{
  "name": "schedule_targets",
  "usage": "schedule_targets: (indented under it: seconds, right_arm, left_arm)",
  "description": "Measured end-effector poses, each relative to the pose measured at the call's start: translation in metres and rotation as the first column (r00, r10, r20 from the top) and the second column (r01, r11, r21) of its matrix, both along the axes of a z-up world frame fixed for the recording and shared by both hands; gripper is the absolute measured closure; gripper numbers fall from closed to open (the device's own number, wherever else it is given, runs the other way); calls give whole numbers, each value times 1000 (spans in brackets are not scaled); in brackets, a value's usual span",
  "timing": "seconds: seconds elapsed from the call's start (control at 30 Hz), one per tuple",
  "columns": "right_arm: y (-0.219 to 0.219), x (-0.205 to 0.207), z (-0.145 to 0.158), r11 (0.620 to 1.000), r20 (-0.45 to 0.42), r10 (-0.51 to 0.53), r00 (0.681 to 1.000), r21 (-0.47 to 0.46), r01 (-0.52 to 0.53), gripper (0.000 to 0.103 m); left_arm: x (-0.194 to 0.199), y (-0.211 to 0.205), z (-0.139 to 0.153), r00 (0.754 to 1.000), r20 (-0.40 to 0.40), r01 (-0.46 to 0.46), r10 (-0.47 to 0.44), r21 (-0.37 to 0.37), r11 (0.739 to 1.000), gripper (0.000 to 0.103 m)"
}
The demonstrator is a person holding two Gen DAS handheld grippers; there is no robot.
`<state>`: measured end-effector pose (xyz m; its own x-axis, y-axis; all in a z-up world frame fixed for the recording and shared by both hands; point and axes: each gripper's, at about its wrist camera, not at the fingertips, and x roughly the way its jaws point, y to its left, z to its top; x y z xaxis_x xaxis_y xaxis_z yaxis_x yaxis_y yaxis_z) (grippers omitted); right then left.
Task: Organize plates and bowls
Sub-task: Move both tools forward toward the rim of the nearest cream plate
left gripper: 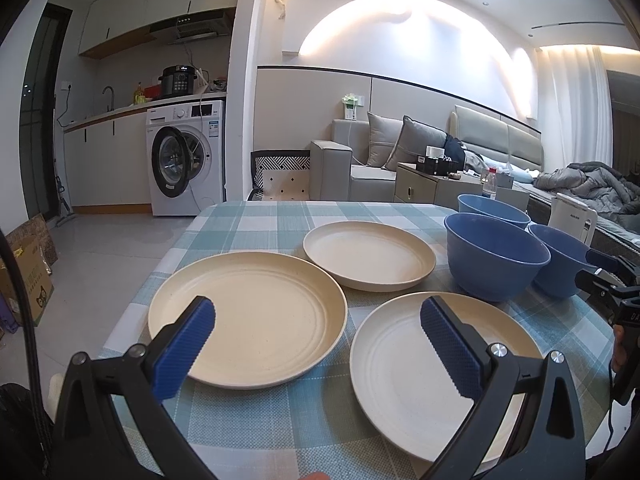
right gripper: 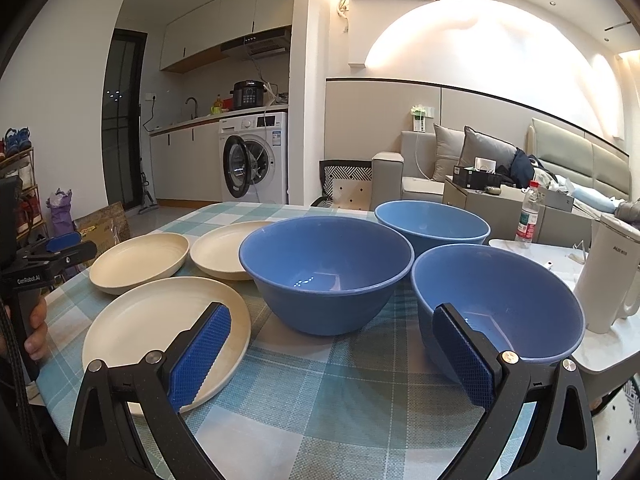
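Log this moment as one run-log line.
stage: not started | left gripper: open, empty, over plates | right gripper: open, empty, near bowls | three cream plates, three blue bowls: all separate, unstacked

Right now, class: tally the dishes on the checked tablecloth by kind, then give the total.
Cream plates: 3
Blue bowls: 3
Total: 6 dishes

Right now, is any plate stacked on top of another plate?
No, the three plates lie apart, each flat on the tablecloth.
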<state>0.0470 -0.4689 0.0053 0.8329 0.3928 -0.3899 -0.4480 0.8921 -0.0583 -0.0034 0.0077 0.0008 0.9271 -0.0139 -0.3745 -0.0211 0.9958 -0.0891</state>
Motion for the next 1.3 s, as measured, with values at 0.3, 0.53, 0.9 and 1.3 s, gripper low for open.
schedule_targets:
  seconds: [0.3, 0.53, 0.9, 1.3]
  right_arm:
    - [4, -1, 15, 1000, -13, 18, 1000, 19, -18, 0]
    - [13, -7, 26, 999, -33, 49, 998, 19, -49, 0]
    - [27, -13, 49, 994, -27, 96, 995, 54, -95, 0]
    - [55, -20, 67, 988, -24, 153, 988, 33, -152, 0]
  left_arm:
    - [-3, 1, 10, 1000, 4, 0, 0, 3, 1000, 0]
    - [-4, 0, 20, 1000, -8, 11, -11, 8, 1000, 0]
    - [-5, -1, 34, 1000, -28, 13, -13, 33, 999, 0]
    - [-2, 11, 46, 998, -63, -14, 16, 29, 999, 0]
